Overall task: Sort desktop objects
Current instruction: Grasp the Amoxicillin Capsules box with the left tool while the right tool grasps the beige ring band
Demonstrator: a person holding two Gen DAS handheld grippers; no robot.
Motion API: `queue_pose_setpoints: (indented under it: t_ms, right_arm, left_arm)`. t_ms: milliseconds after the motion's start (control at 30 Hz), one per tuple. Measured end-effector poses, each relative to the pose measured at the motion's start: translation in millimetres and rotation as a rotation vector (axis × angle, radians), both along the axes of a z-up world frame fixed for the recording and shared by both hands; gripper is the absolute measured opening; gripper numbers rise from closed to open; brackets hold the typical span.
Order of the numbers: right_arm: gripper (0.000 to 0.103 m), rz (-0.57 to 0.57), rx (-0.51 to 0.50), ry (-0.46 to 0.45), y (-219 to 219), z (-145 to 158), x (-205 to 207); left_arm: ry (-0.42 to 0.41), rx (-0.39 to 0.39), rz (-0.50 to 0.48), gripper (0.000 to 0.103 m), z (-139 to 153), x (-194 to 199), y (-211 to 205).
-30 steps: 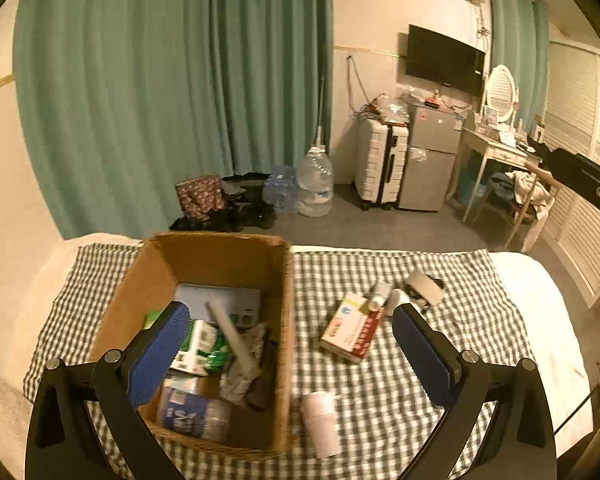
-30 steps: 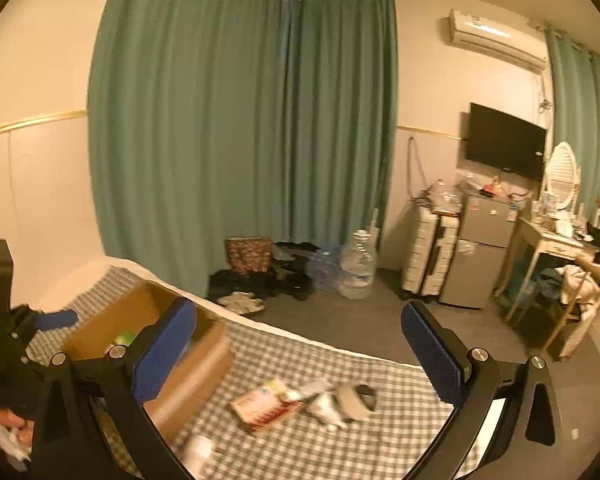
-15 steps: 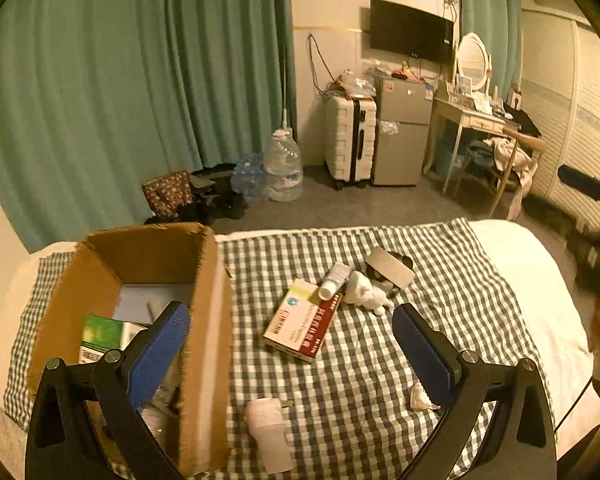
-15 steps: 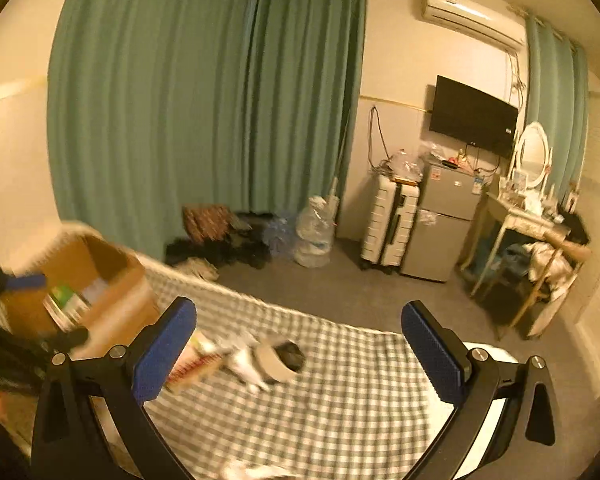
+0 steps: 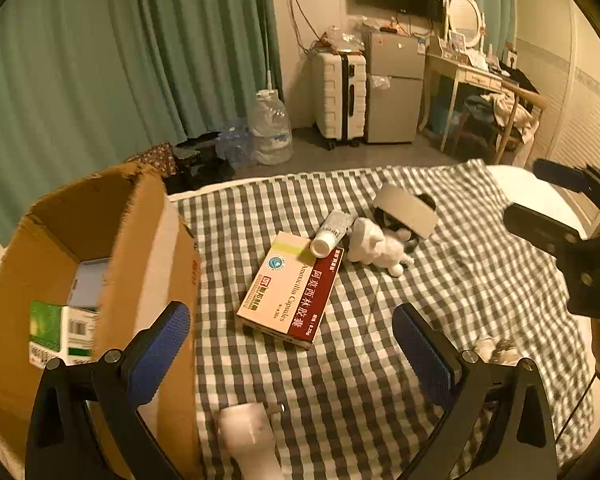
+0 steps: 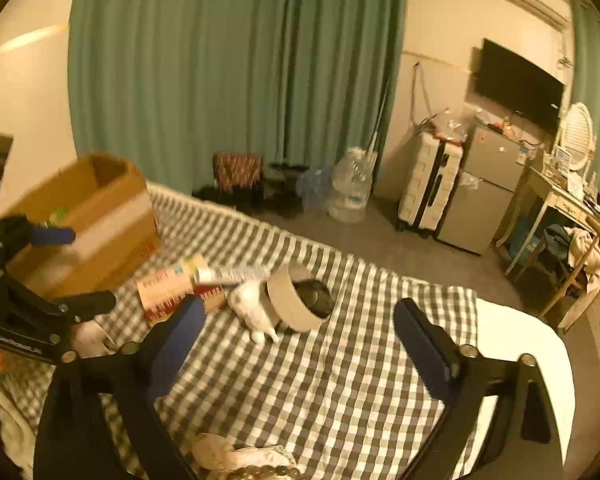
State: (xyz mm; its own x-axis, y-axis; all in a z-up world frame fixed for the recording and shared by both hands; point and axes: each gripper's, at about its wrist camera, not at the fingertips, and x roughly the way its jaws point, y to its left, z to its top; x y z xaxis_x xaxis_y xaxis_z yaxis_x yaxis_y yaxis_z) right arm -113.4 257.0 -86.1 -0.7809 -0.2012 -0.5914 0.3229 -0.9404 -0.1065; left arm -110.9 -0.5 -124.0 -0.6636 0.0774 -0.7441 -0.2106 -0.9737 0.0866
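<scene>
While both grippers, left gripper (image 5: 290, 348) and right gripper (image 6: 300, 338), are held wide apart with nothing inside | some things are already seen in the box (image 5: 148, 240) | medicine box (image 5: 292, 288), tube (image 5: 332, 232), toy (image 5: 376, 246) and tape roll (image 5: 406, 210) are left on the bed (image 5: 380, 360).

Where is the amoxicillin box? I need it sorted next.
In the left wrist view, the amoxicillin box lies mid-cloth, right of the cardboard box, with a white tube resting on its far corner.

The black, angular-framed left gripper (image 5: 291, 343) and its twin right gripper (image 6: 300, 330) carry textured blue pads (image 5: 156, 352) and silver screws (image 5: 469, 356).
</scene>
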Motion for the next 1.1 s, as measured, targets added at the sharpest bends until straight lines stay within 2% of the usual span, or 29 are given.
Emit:
queue_pose_setpoints:
  t_ms: [133, 267, 400, 567, 667, 833, 933, 1033, 1100]
  right_arm:
    - [0.087, 0.024, -0.016, -0.003, -7, -17, -13]
    - [0.067, 0.067, -0.015, -0.018, -20, -29, -31]
    - [0.056, 0.094, -0.071, -0.070, -23, -43, -51]
    - [0.055, 0.084, -0.047, -0.057, -25, -56, -61]
    - [0.055, 0.097, -0.058, -0.099, -28, -66, -70]
    - [0.046, 0.096, -0.056, -0.163, -30, -84, -87]
    - [0.035, 0.093, -0.082, -0.229, -27, -93, -96]
    - [0.021, 0.096, -0.110, -0.278, -22, -98, -102]
    - [0.009, 0.102, -0.122, -0.287, -21, -98, -100]
  left_arm:
    - [-0.003, -0.007, -0.020, 0.103, -16, -15, 4]
    - [-0.028, 0.009, -0.016, 0.103, -32, -30, 1]
    - [-0.033, 0.011, -0.042, 0.103, -47, -38, 2]
    - [-0.063, 0.019, -0.040, 0.103, -67, -50, 2]
    - [-0.093, 0.046, -0.033, 0.103, -76, -59, 1]
    - [-0.101, 0.064, -0.020, 0.103, -81, -67, 1]
    - [-0.114, 0.080, -0.029, 0.103, -86, -67, -2]
    - [-0.156, 0.108, -0.027, 0.080, -93, -70, -7]
    - [-0.160, 0.131, -0.029, 0.080, -93, -70, -10]
